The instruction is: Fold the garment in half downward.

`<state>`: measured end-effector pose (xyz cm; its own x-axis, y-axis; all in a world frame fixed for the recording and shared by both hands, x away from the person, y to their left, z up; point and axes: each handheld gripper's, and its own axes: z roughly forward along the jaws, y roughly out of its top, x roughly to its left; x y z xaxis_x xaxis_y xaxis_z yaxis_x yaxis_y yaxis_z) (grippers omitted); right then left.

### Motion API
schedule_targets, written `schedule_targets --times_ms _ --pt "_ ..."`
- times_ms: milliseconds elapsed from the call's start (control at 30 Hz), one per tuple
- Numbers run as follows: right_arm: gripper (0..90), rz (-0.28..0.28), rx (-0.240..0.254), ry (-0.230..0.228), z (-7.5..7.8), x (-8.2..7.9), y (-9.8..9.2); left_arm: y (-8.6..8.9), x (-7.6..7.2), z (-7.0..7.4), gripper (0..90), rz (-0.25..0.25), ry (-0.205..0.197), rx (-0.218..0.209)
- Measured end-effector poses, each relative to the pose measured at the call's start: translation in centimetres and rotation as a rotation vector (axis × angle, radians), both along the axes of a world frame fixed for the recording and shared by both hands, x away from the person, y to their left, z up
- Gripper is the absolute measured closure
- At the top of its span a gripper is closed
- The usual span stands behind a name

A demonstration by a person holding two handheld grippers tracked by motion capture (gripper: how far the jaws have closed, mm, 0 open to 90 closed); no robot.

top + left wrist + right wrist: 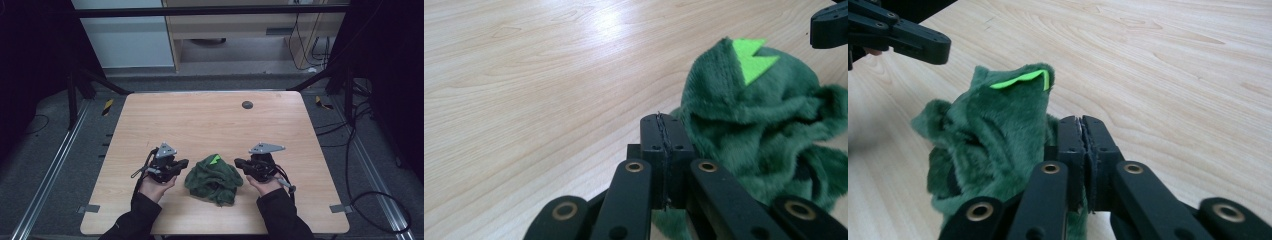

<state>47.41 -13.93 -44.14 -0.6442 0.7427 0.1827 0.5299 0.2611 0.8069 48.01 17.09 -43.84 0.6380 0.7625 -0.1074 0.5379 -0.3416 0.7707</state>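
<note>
Jaws of the left gripper (664, 130) and right gripper (1084, 135) are pressed together, empty; the crumpled green plush garment (214, 178) lies between them.

A fuzzy green plush cloth (214, 178) lies on the smooth, faintly glossy wood-grain table (210, 120).

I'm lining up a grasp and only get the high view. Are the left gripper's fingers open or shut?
Observer: Shut. In the left gripper view the left gripper has its pads pressed together on nothing, beside the green plush cloth.
Operator: And the right?
Observer: The right gripper is also shut and empty, the cloth just to its left.
Operator: What's the bright patch?
Observer: A lime-green felt zigzag piece sewn on the cloth's raised peak.
</note>
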Motion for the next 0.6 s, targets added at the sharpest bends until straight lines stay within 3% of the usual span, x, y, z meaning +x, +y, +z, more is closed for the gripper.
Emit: schedule_targets --times_ms 333,600 --pt "90.0 0.013 -0.022 0.031 -1.2 1.4 1.2 -1.3 1.9 -1.7 90.0 -0.011 0.035 0.007" --pt "89.9 0.037 -0.035 0.050 -2.1 1.4 1.9 -2.1 1.8 -2.6 90.0 -0.055 0.049 0.021"
